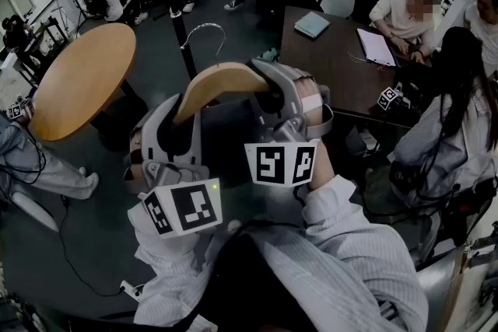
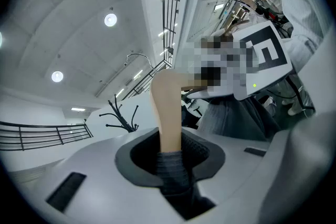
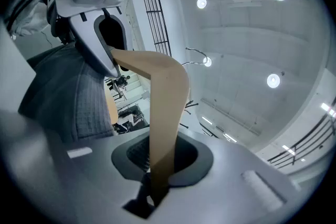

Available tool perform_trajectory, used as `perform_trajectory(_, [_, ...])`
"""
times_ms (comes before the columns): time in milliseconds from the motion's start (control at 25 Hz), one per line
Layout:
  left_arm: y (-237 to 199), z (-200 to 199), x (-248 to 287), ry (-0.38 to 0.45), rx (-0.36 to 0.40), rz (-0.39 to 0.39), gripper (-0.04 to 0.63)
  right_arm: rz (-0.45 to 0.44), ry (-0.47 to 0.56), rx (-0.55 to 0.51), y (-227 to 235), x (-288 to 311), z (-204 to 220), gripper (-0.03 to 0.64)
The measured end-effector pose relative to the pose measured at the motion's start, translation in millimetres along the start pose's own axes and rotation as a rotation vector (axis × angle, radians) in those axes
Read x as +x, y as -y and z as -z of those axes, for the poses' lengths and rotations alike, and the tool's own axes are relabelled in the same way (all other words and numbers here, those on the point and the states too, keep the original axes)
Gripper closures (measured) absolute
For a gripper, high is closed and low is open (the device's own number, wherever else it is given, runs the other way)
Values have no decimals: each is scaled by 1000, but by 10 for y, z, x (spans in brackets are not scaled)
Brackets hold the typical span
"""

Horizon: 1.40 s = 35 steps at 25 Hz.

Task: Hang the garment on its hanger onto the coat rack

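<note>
A curved wooden hanger (image 1: 222, 82) with a wire hook (image 1: 204, 39) is held up between both grippers, and a dark grey knit garment (image 1: 226, 148) hangs below it. My left gripper (image 1: 183, 120) is shut on the hanger's left arm, with garment fabric (image 2: 173, 170) caught between the jaws too. My right gripper (image 1: 286, 93) is shut on the right arm (image 3: 165, 107). The black coat rack pole (image 1: 177, 19) stands just behind the hook. Its branching top (image 2: 119, 117) shows in the left gripper view, apart from the hook (image 2: 139, 57).
A round wooden table (image 1: 82, 82) sits at the left. A dark table (image 1: 334, 58) with papers stands at the right, with seated people around it. More people and equipment are at the back left. A cable runs over the grey floor (image 1: 85, 245).
</note>
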<state>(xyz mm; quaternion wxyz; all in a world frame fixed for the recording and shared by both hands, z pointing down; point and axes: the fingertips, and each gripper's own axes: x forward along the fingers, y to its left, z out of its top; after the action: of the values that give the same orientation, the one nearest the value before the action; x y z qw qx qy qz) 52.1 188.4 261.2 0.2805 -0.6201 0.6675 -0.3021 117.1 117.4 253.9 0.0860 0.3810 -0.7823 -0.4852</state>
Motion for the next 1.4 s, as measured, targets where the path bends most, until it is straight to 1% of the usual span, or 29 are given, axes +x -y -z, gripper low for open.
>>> perform_trajectory(240, [76, -14, 34, -7, -3, 11, 505, -14, -11, 8, -9, -29, 82, 577])
perform_trajectory(480, [109, -63, 105, -10, 10, 22, 505, -3, -17, 20, 34, -19, 166, 575])
perform_trajectory(760, [141, -86, 133, -22, 9, 28, 505, -20, -26, 30, 42, -24, 212, 575])
perform_trajectory(960, [290, -25, 200, -41, -7, 31, 505, -39, -24, 30, -42, -31, 362, 574])
perform_trajectory(1120, [316, 22, 265, -56, -25, 38, 505, -54, -28, 29, -75, 27, 421, 574])
perform_trajectory(1280, [304, 175, 438, -63, -41, 41, 505, -71, -29, 22, -181, 217, 513, 574])
perform_trajectory(1400, [202, 361, 615, -59, -51, 51, 505, -79, -38, 17, -287, 466, 532, 574])
